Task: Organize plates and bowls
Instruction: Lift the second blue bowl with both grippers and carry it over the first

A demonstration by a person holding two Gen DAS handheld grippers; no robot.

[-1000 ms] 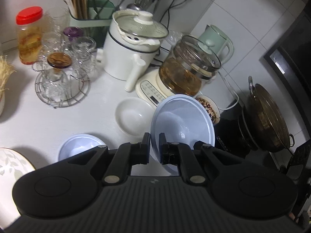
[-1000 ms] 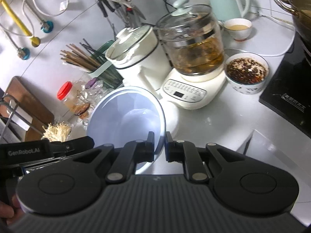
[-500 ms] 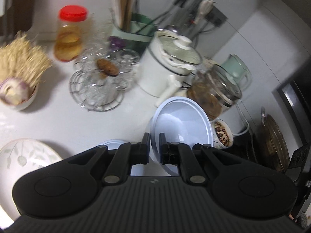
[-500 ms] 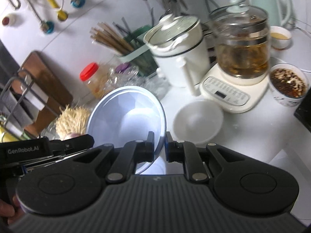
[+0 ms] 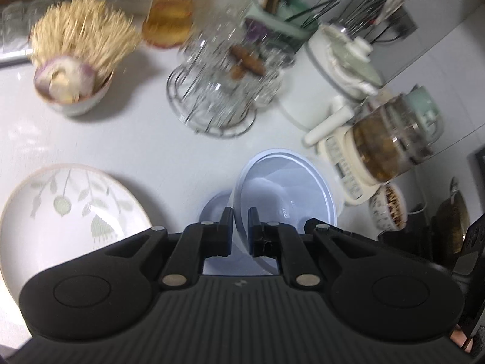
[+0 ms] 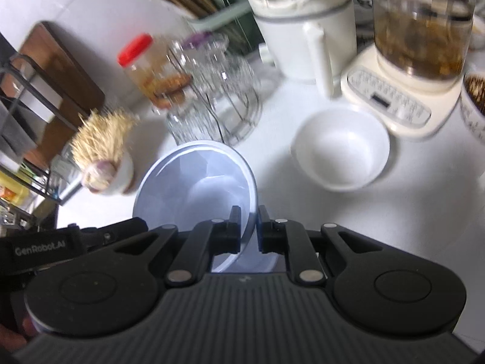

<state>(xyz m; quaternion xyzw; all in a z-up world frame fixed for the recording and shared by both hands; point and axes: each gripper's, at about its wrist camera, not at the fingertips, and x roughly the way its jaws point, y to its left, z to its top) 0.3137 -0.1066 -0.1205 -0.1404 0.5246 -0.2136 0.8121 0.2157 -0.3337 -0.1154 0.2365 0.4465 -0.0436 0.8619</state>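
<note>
Two grippers, left (image 5: 240, 232) and right (image 6: 248, 229), each pinch opposite rims of one pale blue bowl (image 5: 285, 194), held tilted just above a smaller blue bowl (image 5: 216, 209) on the counter.

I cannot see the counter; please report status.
Left gripper and right gripper shut on blue bowl. Second blue bowl beneath. White bowl clear.

I see a pale blue bowl (image 5: 285, 191) tilted on edge, its rim pinched at both sides. Under it a second blue bowl (image 5: 216, 209) sits upright on the table. A leaf-patterned plate (image 5: 69, 212) lies flat at left. A white bowl (image 6: 342, 148) stands upright, empty, near the held one.
</note>
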